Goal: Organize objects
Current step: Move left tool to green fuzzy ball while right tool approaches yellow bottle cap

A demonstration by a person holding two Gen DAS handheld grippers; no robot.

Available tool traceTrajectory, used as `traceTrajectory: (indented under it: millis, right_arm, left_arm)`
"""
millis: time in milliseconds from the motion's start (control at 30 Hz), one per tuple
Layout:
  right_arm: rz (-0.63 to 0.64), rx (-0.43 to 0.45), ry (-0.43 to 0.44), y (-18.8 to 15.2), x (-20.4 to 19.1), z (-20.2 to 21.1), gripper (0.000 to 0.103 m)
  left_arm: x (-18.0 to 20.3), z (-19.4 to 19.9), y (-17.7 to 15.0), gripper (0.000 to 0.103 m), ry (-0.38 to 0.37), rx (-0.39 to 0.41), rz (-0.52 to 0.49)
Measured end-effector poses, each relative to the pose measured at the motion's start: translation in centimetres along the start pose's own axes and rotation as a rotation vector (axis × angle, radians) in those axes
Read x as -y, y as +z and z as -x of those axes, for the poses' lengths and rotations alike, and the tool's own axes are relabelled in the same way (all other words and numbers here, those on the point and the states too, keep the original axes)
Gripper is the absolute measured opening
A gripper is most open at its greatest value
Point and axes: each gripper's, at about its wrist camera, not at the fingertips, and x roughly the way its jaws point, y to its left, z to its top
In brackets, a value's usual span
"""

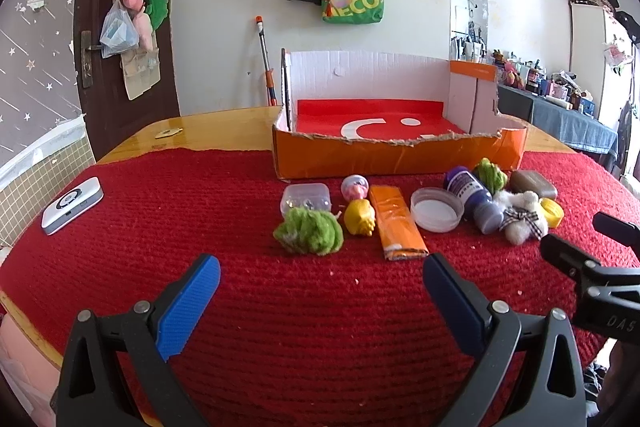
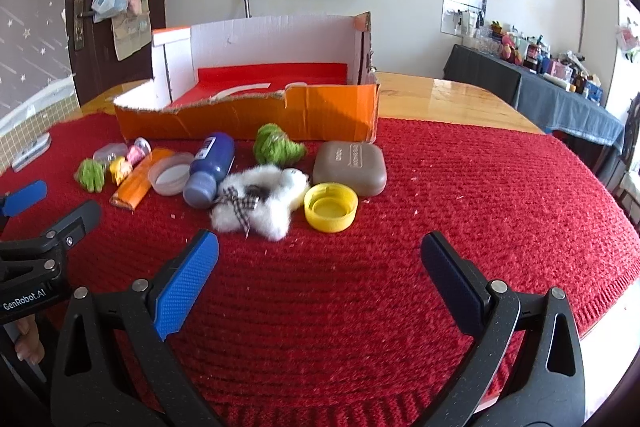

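An open orange cardboard box [image 1: 400, 155] [image 2: 256, 115] stands at the back of the red mat, nothing in it. In front lies a row of small items: a green fluffy ball [image 1: 309, 231], yellow toy [image 1: 359, 217], orange packet [image 1: 397, 223], clear lid [image 1: 436, 209], purple bottle [image 2: 210, 169], white plush bear [image 2: 260, 203], yellow cap [image 2: 330, 207] and brown case [image 2: 350, 167]. My left gripper [image 1: 320, 277] is open, short of the green ball. My right gripper [image 2: 319, 255] is open, just short of the bear and yellow cap.
A clear plastic box [image 1: 306, 198], a pink capsule [image 1: 354, 187] and a second green ball [image 2: 276, 145] sit near the cardboard box. A white device [image 1: 73, 205] lies at the mat's left edge. Wooden table [image 2: 452, 99] shows beyond the red mat [image 1: 200, 211].
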Motion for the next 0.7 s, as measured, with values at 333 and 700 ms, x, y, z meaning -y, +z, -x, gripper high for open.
traceTrajectory:
  millis: [333, 700]
  right_arm:
    - [-0.048, -0.050, -0.028, 2.0, 2.0, -1.1, 0.103]
    - [-0.051, -0.162, -0.078, 2.6, 3.6, -3.3, 0.103]
  left_arm:
    - [-1.4, -1.4, 2.0, 0.103, -0.035, -0.088, 0.028]
    - [-2.8, -3.6, 2.9, 0.098, -0.061, -0.213, 0.061]
